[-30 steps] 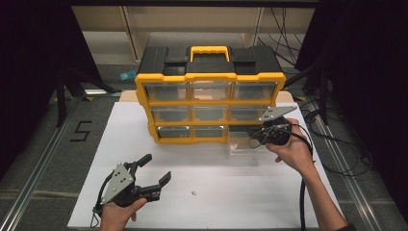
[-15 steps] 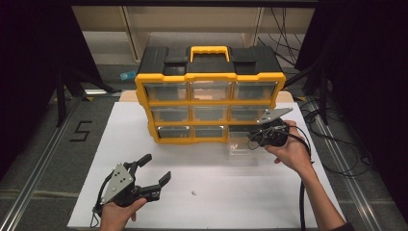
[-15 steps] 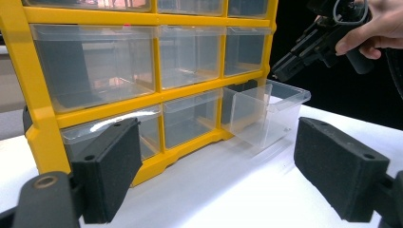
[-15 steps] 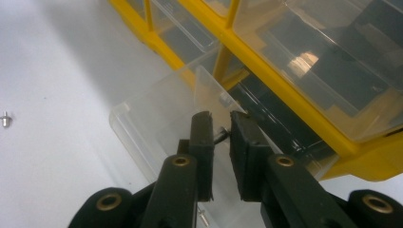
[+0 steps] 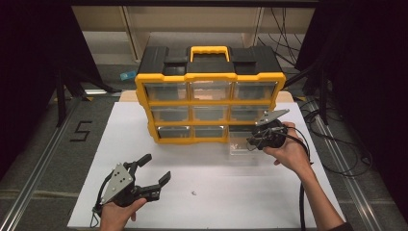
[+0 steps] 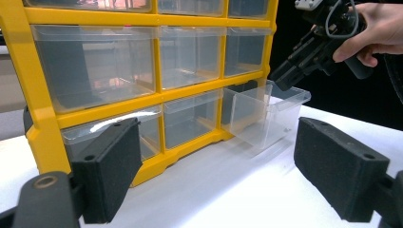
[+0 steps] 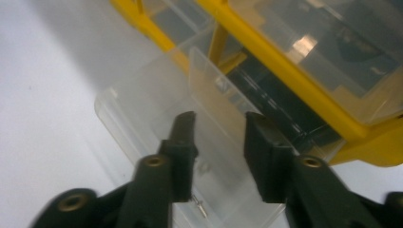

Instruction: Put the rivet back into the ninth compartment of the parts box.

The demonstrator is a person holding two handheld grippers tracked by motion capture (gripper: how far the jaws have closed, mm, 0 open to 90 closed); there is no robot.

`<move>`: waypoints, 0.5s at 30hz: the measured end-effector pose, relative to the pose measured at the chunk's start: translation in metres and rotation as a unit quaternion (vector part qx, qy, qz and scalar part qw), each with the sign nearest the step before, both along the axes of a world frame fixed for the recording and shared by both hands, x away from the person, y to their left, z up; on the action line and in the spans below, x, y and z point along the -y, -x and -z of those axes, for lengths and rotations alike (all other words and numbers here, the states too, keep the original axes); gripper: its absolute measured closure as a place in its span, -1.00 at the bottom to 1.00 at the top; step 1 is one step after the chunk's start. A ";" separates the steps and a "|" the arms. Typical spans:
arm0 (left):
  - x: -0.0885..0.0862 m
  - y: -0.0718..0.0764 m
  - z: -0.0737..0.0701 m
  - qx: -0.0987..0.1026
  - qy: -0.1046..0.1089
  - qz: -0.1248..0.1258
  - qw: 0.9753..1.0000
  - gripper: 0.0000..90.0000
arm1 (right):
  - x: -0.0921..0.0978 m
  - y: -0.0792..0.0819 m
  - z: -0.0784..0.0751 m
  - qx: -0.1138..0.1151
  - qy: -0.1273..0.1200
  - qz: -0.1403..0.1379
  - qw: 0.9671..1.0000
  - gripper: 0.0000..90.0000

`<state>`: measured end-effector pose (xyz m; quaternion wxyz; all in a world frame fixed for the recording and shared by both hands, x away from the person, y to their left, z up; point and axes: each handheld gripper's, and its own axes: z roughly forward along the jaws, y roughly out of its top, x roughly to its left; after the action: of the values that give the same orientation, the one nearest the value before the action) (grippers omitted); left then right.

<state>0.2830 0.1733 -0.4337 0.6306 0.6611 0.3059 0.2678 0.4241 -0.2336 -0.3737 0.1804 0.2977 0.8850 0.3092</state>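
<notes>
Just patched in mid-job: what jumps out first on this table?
The yellow drawer cabinet stands at the back of the white table, its bottom-right clear drawer pulled out. The right gripper hovers over that drawer with jaws apart, and the left gripper waits open near the front edge beside a small screw.

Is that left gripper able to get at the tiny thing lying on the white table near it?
Probably yes. The left gripper is open and low over the table, and the small piece lies just beside it with bare surface between. The organizer and pulled-out drawer stand farther off.
</notes>
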 end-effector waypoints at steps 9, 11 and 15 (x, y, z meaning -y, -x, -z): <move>0.000 0.000 0.000 -0.001 0.000 0.000 1.000 -0.64 | -0.032 0.020 -0.021 0.039 -0.018 -0.053 0.998 -0.12; 0.000 0.000 0.000 -0.001 0.000 0.000 1.000 -0.64 | -0.042 0.026 -0.022 0.039 -0.023 -0.070 0.997 -0.22; 0.000 0.000 0.000 -0.001 0.001 -0.001 1.000 -0.64 | -0.062 0.035 -0.022 0.040 -0.028 -0.099 0.994 -0.31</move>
<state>0.2826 0.1732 -0.4337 0.6309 0.6603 0.3075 0.2672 0.3888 -0.1719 -0.3515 0.1762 0.2013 0.8931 0.3616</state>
